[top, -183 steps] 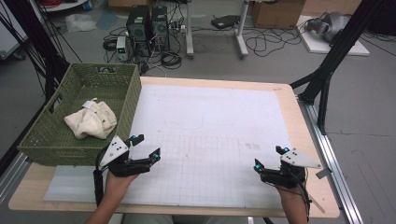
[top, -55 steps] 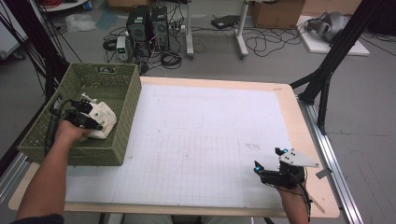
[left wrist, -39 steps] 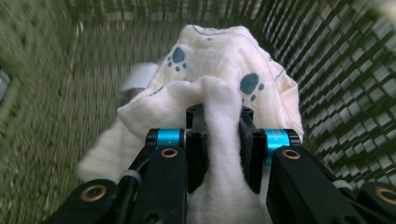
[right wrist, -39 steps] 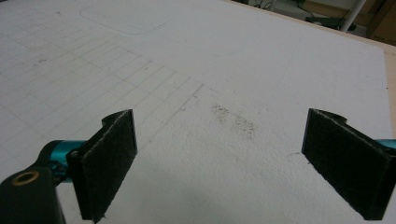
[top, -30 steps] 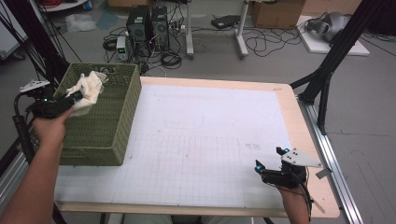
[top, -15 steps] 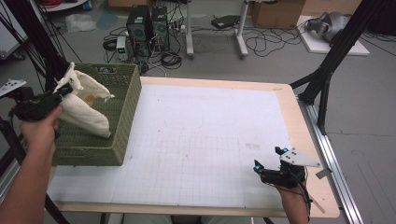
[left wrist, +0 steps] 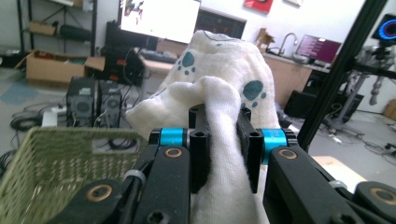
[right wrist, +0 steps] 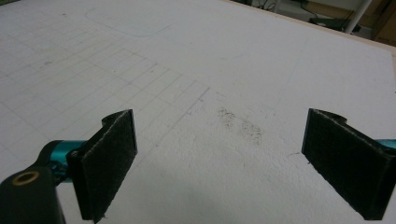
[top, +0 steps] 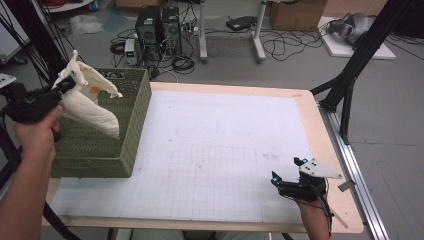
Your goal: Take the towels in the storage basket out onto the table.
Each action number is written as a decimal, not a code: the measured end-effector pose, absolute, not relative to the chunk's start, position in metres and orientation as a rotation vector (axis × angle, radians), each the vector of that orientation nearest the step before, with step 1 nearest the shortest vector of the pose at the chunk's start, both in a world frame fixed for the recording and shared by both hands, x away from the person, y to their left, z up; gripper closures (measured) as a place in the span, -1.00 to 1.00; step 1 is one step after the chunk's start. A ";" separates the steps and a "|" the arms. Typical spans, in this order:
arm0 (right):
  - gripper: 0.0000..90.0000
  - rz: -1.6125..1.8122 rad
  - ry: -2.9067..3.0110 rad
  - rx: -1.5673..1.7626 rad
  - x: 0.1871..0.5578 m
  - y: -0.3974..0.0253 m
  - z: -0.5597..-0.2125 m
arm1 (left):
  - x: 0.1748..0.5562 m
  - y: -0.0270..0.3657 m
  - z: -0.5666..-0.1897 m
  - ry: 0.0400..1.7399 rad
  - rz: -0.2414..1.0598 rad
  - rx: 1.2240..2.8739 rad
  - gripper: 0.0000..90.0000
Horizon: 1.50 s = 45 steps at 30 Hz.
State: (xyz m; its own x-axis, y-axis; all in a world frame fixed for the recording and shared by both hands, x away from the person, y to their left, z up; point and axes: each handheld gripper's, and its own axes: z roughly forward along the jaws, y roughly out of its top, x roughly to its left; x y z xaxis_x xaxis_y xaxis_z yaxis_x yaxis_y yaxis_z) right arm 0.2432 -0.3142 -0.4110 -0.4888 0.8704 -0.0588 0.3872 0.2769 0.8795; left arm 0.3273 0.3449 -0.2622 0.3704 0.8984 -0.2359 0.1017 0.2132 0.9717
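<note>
**Room and surroundings: workshop interior**

Worktop (top: 320,125): pale wood edge, white gridded sheet over it. Floor (top: 390,145): grey, smooth. Beyond the far edge: two black computer towers (top: 159,22), loose black cables (top: 285,45), white table legs (top: 259,30), cardboard box (top: 295,12). Off the far right corner: black frame struts (top: 350,80). Off the right edge: metal rail (top: 350,165). Left gripper view: bright screen (left wrist: 159,18), lit monitor (left wrist: 320,46), wooden counter (left wrist: 285,79), white wall (left wrist: 299,18).
</note>
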 end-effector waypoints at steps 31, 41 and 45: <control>-0.79 1.161 2.001 1.110 0.243 -0.313 -0.409 | 0.311 0.256 -0.195 0.723 0.700 1.325 0.75; -0.79 1.165 2.001 1.113 0.243 -0.313 -0.409 | 0.305 0.218 -0.190 0.628 0.650 1.371 0.75; -0.79 1.165 2.003 1.114 0.243 -0.313 -0.409 | 0.307 0.197 -0.197 0.595 0.615 1.406 0.75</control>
State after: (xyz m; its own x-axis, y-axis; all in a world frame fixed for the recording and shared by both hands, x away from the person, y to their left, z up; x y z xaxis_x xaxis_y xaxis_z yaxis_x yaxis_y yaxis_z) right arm 0.2432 -0.3131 -0.4088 -0.4958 0.8664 -0.0592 0.3769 0.2761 0.8841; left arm 0.3068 0.1968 -0.1971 0.7093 0.7047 -0.0176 -0.0406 0.0658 0.9970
